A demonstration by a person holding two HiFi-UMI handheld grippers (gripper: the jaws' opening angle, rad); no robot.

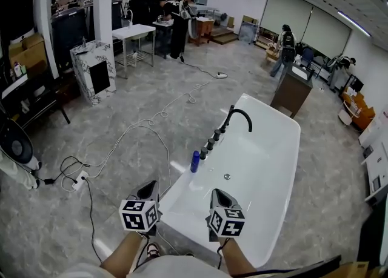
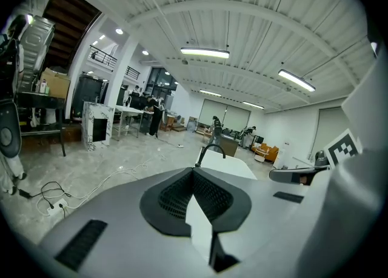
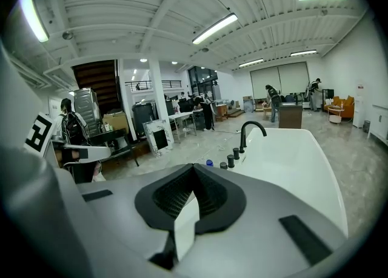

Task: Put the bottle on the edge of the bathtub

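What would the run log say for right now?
left gripper: shut, empty | right gripper: shut, empty | bottle: upright on bathtub edge beside knobs | task: looks done

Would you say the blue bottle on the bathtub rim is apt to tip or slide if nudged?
Probably tippy: the blue bottle stands tall and slim on the bathtub rim. That glossy rim suggests it may slide. Small, so likely light.
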